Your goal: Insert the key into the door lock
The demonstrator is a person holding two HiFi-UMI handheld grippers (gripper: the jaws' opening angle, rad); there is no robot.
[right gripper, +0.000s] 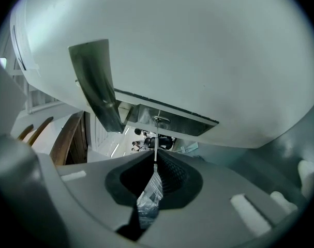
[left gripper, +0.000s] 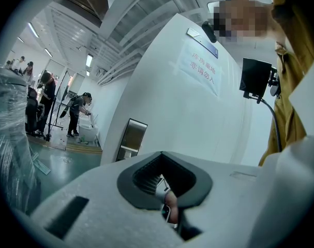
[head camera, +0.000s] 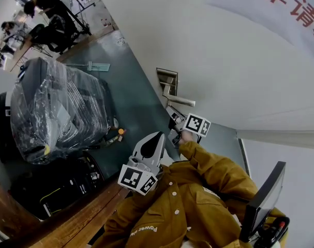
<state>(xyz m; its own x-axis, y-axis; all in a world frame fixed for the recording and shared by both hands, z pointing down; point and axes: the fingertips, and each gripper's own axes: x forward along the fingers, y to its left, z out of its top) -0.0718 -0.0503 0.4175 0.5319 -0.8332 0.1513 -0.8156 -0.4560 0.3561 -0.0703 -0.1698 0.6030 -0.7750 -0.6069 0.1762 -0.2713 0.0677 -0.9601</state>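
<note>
Although the key (right gripper: 155, 143) could not be made out in the head view, that view showed the right gripper (head camera: 175, 120) held up against the white door (head camera: 224, 61), just below the lever handle (head camera: 181, 101) and its oblong metal plate (head camera: 167, 80). The left gripper (head camera: 158, 137) hung lower and apart from the door, in front of a mustard jacket (head camera: 198, 190). In the left gripper view its ribbed dark pads were pressed together and gripped nothing that could be named. A small silvery and pinkish bit showed low in the gap, too small to tell. The plate was far off on the smooth door. In the right gripper view the jaws were pinched on the key's head. A crinkled clear tag (right gripper: 149, 200) hung down between the pads, and the thin blade ran straight up to the round lock (right gripper: 159, 120), set in the brushed-steel plate. The blade's tip met the keyhole, but how deep it sat could not be told. The key looked light, stiff and narrow, so it would likely twist or slip if gripped on the slick tag. The flat head was the place to hold it, with the blade kept in line with the keyhole.
</note>
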